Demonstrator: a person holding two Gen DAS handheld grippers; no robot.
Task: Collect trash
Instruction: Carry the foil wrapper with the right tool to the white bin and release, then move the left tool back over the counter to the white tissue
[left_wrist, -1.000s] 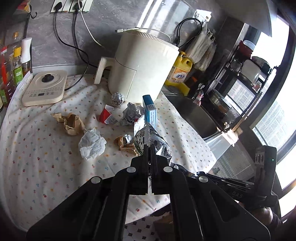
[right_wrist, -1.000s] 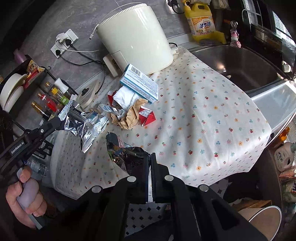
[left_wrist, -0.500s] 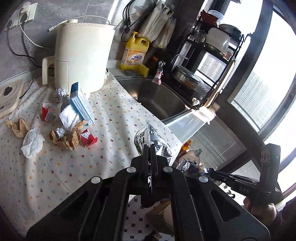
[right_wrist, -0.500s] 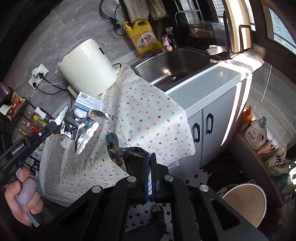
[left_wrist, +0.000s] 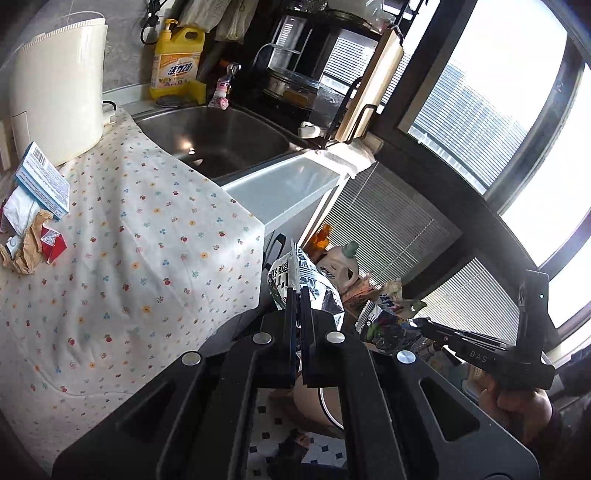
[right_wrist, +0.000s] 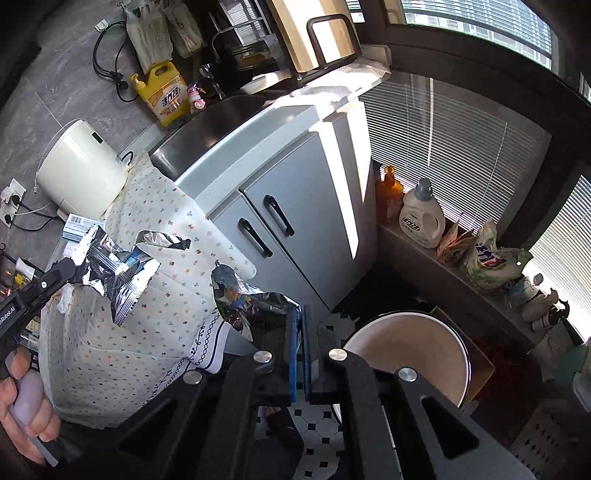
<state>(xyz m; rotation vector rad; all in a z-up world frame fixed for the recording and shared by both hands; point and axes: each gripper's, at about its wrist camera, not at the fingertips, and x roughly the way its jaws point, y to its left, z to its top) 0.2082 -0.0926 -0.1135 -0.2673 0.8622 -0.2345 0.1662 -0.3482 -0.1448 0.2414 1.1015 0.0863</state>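
Clamped tight, the left gripper (left_wrist: 295, 295) pinched a silver foil snack wrapper (left_wrist: 299, 280) between its 2 fingers, out past the counter's edge; the right gripper (right_wrist: 299, 314) was likewise clenched on a dark crinkled foil packet (right_wrist: 247, 299), held above the black-and-white tiled floor (right_wrist: 317, 417). Just beyond the right gripper's tips stood a round waste bin (right_wrist: 417, 350), open-mouthed with a pale interior; nothing could be made out inside it. To the side, the counter wore a white flower-print cloth (left_wrist: 122, 258), where more trash lay: a blue and white carton (left_wrist: 42, 184), crumpled brown paper (left_wrist: 26, 247), a red scrap (left_wrist: 53, 245). Beside the cloth sat the steel sink (left_wrist: 218, 136), with a yellow detergent jug (left_wrist: 179, 62) and a cream appliance (left_wrist: 59, 85) behind. Grey cabinet doors (right_wrist: 291, 206) faced the floor, and a white bottle (right_wrist: 421, 218) stood on the sill under the blinds
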